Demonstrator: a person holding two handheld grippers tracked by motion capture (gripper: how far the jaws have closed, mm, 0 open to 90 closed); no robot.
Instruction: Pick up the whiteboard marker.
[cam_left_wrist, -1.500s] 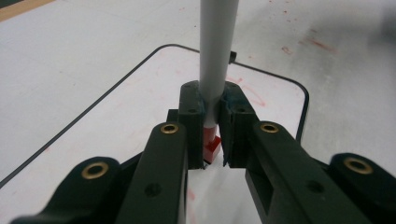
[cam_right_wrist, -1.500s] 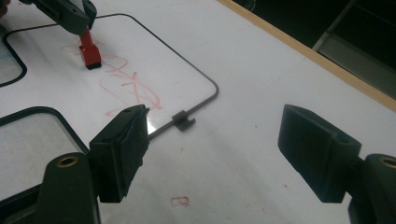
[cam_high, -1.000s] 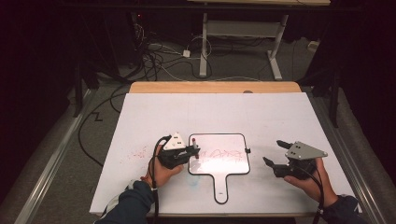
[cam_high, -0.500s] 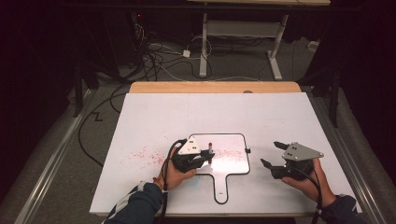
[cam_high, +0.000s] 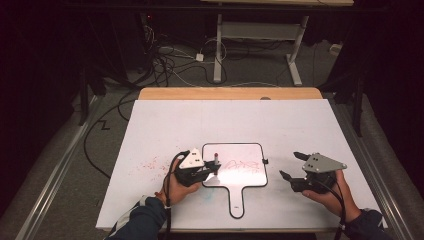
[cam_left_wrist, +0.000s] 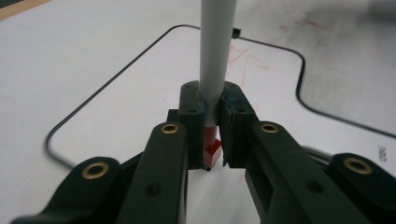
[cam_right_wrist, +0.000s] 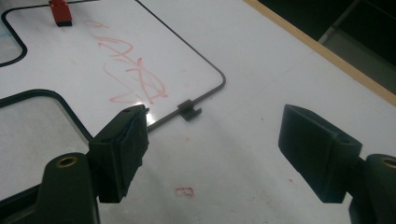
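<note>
The marker (cam_left_wrist: 217, 56) stands upright in my left gripper (cam_high: 212, 169), clamped between its jaws, which are closed tight on the grey barrel. In the left gripper view I see the barrel rising straight up from between the pads, with a red part (cam_left_wrist: 211, 150) of it low down between them. From the high view the marker (cam_high: 216, 159) sits over the left edge of the small whiteboard (cam_high: 250, 177), a white paddle-shaped board with a dark rim and a handle pointing toward me. The board lies flat on the white tabletop (cam_high: 210, 125), roughly in the middle of its near half. Red scribbles (cam_high: 239, 164) mark the board's face, just to the right of the marker, and faint red smears (cam_high: 150, 164) show on the tabletop to the left of my left hand (cam_high: 175, 192).

My right gripper (cam_high: 291, 165) is off to the right of the board, apart from it, held above the tabletop in my right hand (cam_high: 332, 197). Its jaws stand wide with nothing between them. In the right gripper view I see the board's corner (cam_right_wrist: 219, 77), a small dark clip (cam_right_wrist: 189, 111) on its rim and the red scribbles (cam_right_wrist: 133, 72) beyond the left jaw
</note>
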